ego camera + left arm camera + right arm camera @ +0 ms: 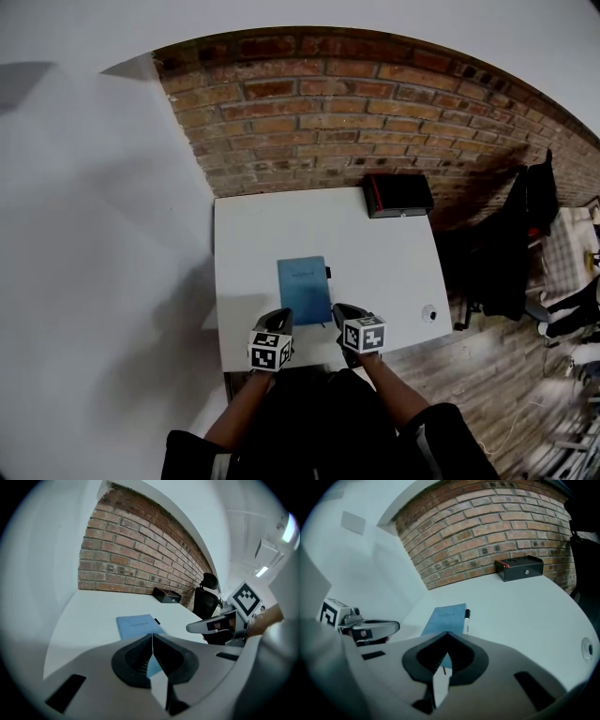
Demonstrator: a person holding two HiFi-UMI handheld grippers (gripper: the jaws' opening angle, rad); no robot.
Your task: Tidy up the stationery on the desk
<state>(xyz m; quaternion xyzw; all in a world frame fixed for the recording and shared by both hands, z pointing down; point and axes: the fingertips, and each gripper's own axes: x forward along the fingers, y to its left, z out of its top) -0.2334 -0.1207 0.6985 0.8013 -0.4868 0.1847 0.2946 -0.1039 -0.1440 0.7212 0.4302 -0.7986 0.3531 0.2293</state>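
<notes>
Both grippers sit side by side at the near edge of the white desk (pixel 253 234), each pointing forward and downward over the tabletop. The left gripper (pixel 280 318) has its jaws pressed tight together in its own view (pixel 152 640), with nothing between them. The right gripper (pixel 344 312) is the same, jaws closed and empty (pixel 446 635). Its marker cube (pixel 245 598) shows off to the left gripper's right side.

The blue notebook (pixel 304 289) lies flat and closed just ahead of the two grippers, in line with the gap between them. Seen from the left gripper it is straight in front of the closed tips (pixel 137 625), and from the right gripper it is in front and a touch to the left (pixel 446 617). Neither gripper is touching it.

A pen (pixel 328 273) lies along the notebook's right edge, right up against it, on the right gripper's side (pixel 466 619).

Far ahead and to the right of the right gripper, a black box (pixel 397 194) with a red edge sits at the back of the desk against the brick wall (pixel 356 103) (well apart from the notebook) (pixel 520 567). A small round disc (pixel 429 313) lies on the desk to the right of the right gripper. A black office chair (pixel 206 601) stands beyond the desk's right side.
</notes>
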